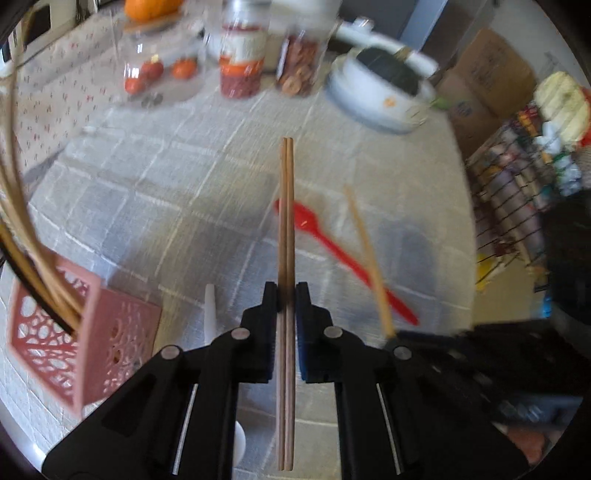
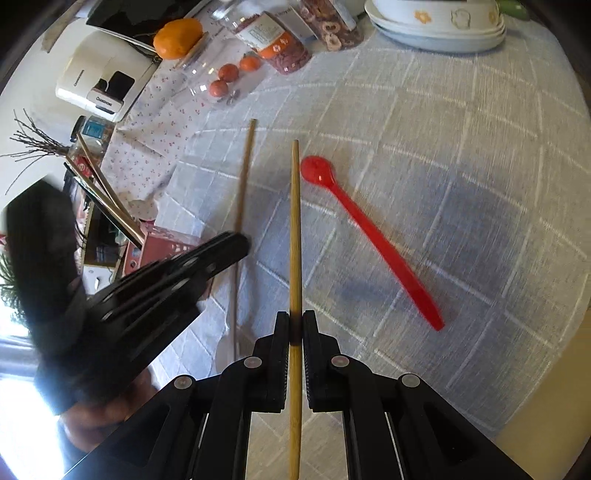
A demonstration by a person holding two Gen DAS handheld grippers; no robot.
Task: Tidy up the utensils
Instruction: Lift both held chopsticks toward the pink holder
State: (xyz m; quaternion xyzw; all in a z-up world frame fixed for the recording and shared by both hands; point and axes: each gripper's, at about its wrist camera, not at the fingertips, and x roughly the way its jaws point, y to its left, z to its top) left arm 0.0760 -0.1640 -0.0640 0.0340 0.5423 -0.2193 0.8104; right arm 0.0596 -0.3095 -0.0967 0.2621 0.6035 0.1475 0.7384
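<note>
Left gripper [image 1: 286, 295] clamps a chopstick pair [image 1: 286, 221] mid-frame; right gripper [image 2: 295, 325] clamps one chopstick [image 2: 295, 229]. Likely carrying step; next, drop them into the pink holder [image 1: 92, 339], lower left.

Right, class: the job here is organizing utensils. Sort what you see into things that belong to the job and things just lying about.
Belongs to the job:
pair of brown wooden chopsticks
pale bamboo chopstick
long red plastic spoon
pink perforated utensil holder

Just lying about:
clear jar of red snacks
stacked white bowls
small orange fruits
</note>
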